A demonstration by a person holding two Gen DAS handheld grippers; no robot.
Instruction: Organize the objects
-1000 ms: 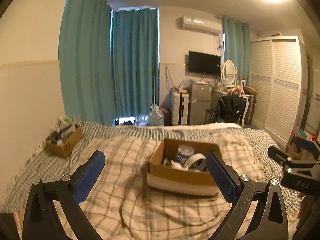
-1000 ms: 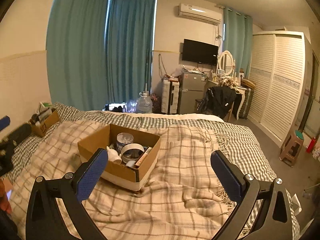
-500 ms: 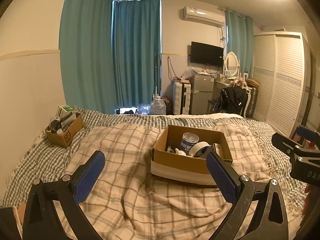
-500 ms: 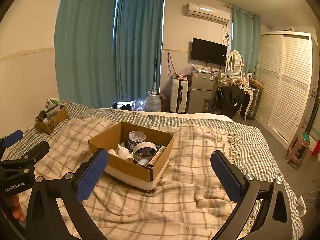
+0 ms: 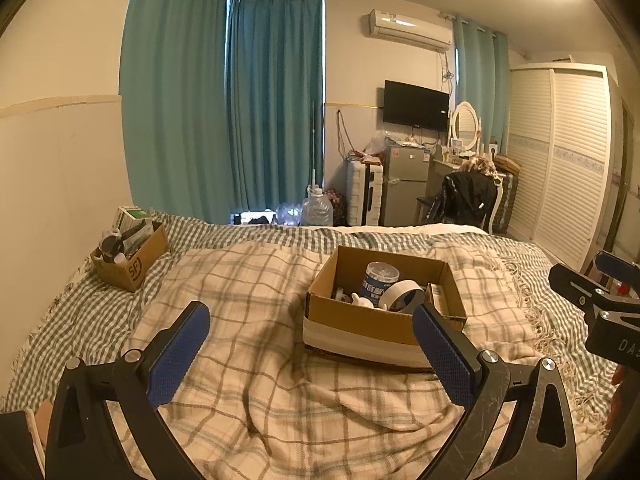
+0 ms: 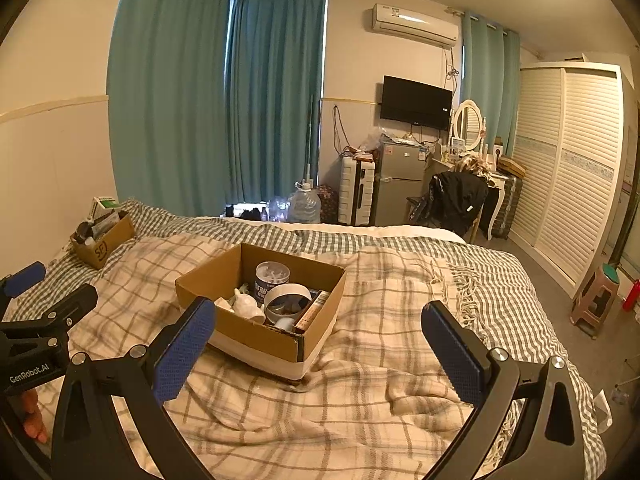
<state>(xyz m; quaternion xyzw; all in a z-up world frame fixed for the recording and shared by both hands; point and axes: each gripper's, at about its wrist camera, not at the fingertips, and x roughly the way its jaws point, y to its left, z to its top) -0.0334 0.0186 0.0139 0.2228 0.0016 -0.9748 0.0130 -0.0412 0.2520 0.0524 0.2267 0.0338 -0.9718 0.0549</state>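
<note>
Both grippers hover over the bed [image 5: 248,400], side by side. The left gripper [image 5: 316,344] has its jaws spread wide, nothing between them. The right gripper [image 6: 320,340] is just as wide and just as empty. Centre of the frame in both views sits the open cardboard box [image 6: 256,332] on the plaid blanket [image 6: 360,400]. Inside it: a round tub [image 6: 272,280] standing upright at the back, a roll of tape [image 6: 286,300] in front of it, a small white bottle [image 6: 246,302] to the left, a slim packet [image 6: 314,310] leaning on the right wall. Over at the left edge, by the wall, a second smaller box [image 5: 130,258] sits packed with odds and ends, well apart from the first.
</note>
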